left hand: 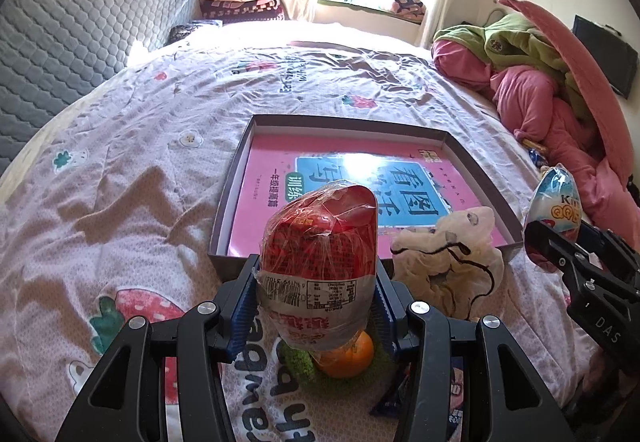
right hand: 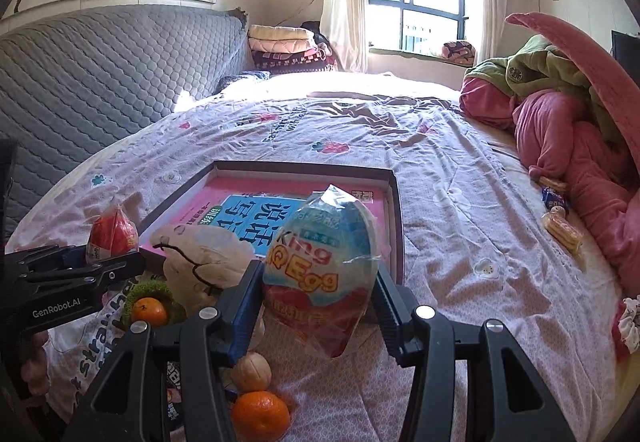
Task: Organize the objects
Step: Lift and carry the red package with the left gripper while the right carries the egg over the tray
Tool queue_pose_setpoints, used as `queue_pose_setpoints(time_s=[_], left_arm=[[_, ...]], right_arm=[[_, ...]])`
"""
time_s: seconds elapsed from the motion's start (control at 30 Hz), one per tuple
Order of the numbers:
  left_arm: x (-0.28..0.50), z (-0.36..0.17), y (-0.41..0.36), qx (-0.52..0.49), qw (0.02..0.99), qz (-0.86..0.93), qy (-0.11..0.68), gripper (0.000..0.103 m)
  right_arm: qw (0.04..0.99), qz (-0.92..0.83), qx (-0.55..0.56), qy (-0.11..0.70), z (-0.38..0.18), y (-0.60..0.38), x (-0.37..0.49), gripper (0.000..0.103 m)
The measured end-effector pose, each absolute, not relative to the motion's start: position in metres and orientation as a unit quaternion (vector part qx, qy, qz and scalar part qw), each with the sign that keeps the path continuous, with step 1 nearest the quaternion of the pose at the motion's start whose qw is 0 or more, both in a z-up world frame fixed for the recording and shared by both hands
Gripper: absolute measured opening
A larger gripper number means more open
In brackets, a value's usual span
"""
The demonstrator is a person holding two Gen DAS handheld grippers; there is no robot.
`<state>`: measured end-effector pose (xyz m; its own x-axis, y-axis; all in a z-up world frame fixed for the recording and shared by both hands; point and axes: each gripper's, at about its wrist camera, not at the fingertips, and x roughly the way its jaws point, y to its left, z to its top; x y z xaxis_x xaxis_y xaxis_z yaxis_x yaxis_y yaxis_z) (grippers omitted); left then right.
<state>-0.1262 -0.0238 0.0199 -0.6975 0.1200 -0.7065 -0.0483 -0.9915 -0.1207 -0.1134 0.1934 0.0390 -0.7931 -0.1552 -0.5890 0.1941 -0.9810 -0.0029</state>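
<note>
My left gripper (left hand: 316, 278) is shut on a red wrapped toy egg (left hand: 320, 242), held above the bed just before the near edge of a dark shallow box (left hand: 230, 186) with a pink book (left hand: 272, 170) inside. My right gripper (right hand: 318, 282) is shut on a blue King QQ Egg (right hand: 320, 266), held near the box's (right hand: 394, 210) near right corner. The right gripper with the blue egg (left hand: 554, 202) shows at the right of the left wrist view. The left gripper with the red egg (right hand: 112, 234) shows at the left of the right wrist view.
A cream plush toy (left hand: 448, 262) leans on the box's near edge. An orange (left hand: 348, 358) sits on a green scrubber beneath the left gripper. Another orange (right hand: 260, 416) and a walnut (right hand: 251, 370) lie below the right gripper. Snack packets (right hand: 560, 226) and pink bedding (right hand: 580, 146) lie right.
</note>
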Motion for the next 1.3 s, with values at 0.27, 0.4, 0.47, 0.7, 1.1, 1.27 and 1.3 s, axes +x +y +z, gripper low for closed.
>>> queue_pose_setpoints(time_s=[0.27,0.4,0.47,0.7,1.1,1.27,1.3], left_arm=[[-0.158,0.021,-0.026,-0.386,0.049,0.920,-0.043,0.052],[-0.174,0.020,-0.029,-0.385,0.049,0.921,-0.038,0.052],[-0.181,0.018,-0.031,-0.388,0.048,0.920,-0.036,0.052],[-0.202,-0.001,-0.032,-0.408,0.054,0.911,-0.031,0.052],[-0.211,-0.018,-0.033,-0.425,0.050,0.903,-0.035,0.052],[-0.214,-0.022,-0.033,-0.428,0.050,0.902,-0.039,0.052],[-0.214,-0.023,-0.034,-0.428,0.051,0.901,-0.040,0.052]], right_arm=[[0.083,-0.947,0.309,0.036,0.035,0.195,-0.137,0.052],[0.084,-0.945,0.316,0.035,0.030,0.196,-0.149,0.052],[0.085,-0.943,0.320,0.036,0.027,0.195,-0.155,0.052],[0.089,-0.934,0.344,0.036,0.013,0.194,-0.178,0.052],[0.087,-0.921,0.380,0.024,-0.009,0.201,-0.192,0.053],[0.082,-0.920,0.381,0.027,-0.011,0.201,-0.193,0.053],[0.082,-0.921,0.381,0.027,-0.011,0.201,-0.193,0.053]])
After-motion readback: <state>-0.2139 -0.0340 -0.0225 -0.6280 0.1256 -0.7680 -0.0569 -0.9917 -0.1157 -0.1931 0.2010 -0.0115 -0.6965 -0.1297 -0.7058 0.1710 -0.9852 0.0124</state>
